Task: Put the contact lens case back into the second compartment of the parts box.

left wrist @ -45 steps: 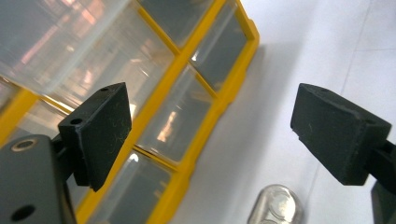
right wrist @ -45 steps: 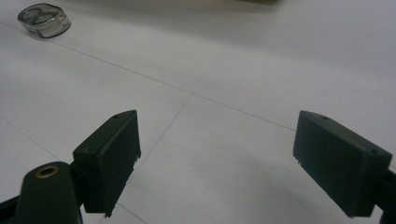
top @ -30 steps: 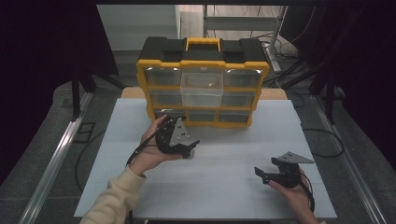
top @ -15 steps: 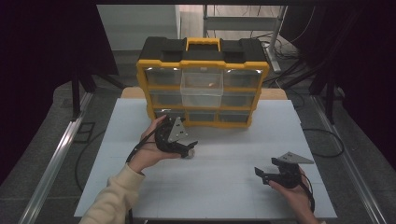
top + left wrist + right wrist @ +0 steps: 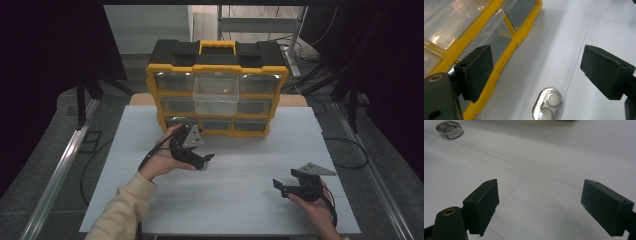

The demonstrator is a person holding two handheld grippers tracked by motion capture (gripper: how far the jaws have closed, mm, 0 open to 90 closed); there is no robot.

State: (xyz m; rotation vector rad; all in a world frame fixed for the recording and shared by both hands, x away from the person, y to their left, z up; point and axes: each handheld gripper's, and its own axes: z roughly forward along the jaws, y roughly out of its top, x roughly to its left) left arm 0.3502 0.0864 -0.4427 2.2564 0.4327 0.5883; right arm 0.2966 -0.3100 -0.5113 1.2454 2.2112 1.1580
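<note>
I read this as the start of a pick-up: my left gripper (image 5: 204, 161) hangs just above the small clear case (image 5: 547, 103), a rounded capsule with two round wells in it, which lies on the white table (image 5: 240, 200) just in front of the bottom row of the yellow organizer (image 5: 217, 90). In the left gripper view the jaws stand spread wide, one near the organizer's yellow frame and the other out over bare table, with the case between them but lower in the frame — nothing is gripped yet. So the reach looks about done; the closing on the case and the lift are what I judge to be left.

One clear drawer (image 5: 216, 95) in the middle column of the organizer stands pulled out toward me. My guess is that the case belongs in it, though I can't tell from here whether it holds anything.

My right gripper (image 5: 278, 186) rests low at the near right of the table, well apart from the case, its jaws released and wide over bare surface — idle for now.
</note>
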